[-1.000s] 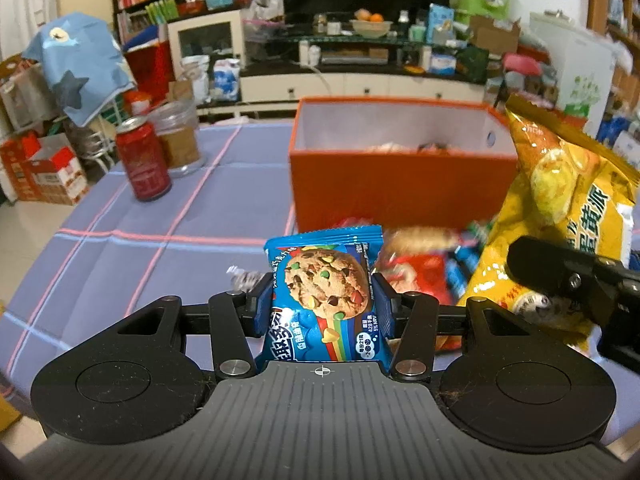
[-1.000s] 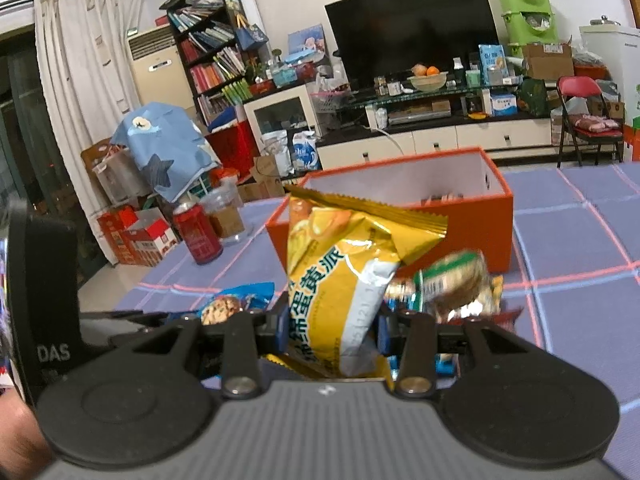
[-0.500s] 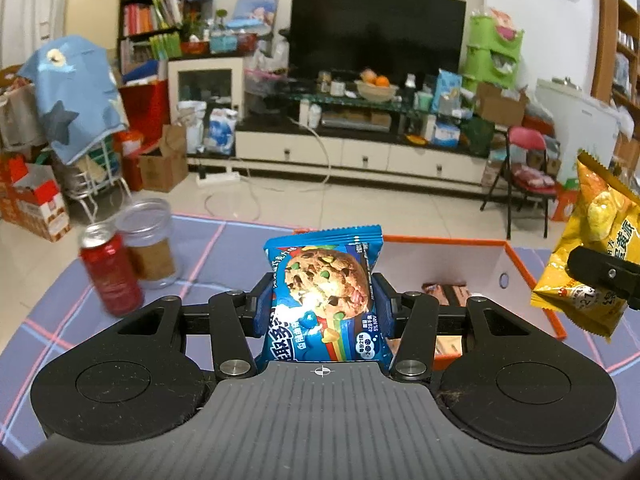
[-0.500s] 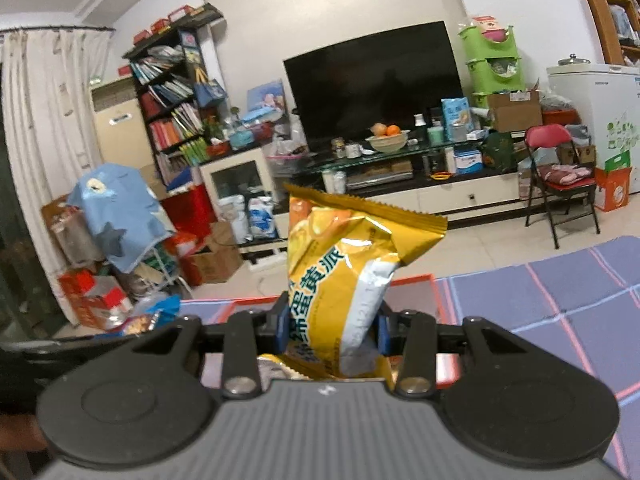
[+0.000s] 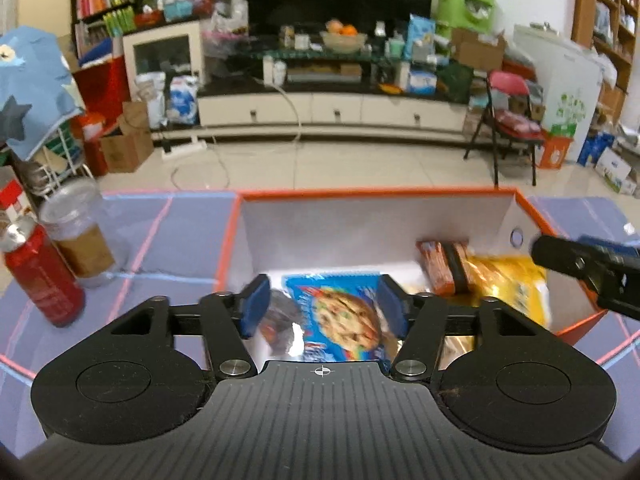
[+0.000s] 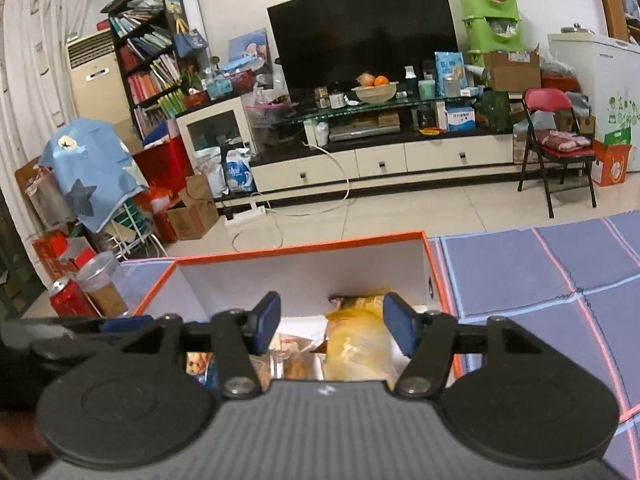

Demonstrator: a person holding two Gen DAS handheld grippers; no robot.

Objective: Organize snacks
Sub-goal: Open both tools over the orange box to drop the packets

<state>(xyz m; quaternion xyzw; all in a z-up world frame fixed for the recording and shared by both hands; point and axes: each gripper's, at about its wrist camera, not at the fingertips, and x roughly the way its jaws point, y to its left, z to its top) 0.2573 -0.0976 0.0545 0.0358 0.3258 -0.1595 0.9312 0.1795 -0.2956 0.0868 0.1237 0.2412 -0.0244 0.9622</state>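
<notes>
left wrist view: left gripper (image 5: 323, 304) jaws have just been opening, pads apart, cookie packet (image 5: 340, 316) between them at lower centre, not pinched, inside orange box (image 5: 372, 194) | right wrist view: right gripper (image 6: 331, 326) jaws have just been opening, yellow chip bag (image 6: 356, 344) loose between and below pads, lower centre, in box

A cluttered living room with a pale tiled floor (image 6: 400, 212); at twelve o'clock a large dark television (image 6: 362, 32) hangs on a white wall above a long cream cabinet (image 6: 384, 162) with a glass shelf; at ten o'clock a dark bookshelf (image 6: 150, 56) beside a tall cream air conditioner (image 6: 96, 76), white curtains (image 6: 28, 80) further left; at two o'clock a red folding chair (image 6: 554, 136), stacked green bins (image 6: 492, 24) and a white freezer (image 6: 600, 72); cardboard boxes (image 6: 192, 216) stand at nine o'clock.
</notes>
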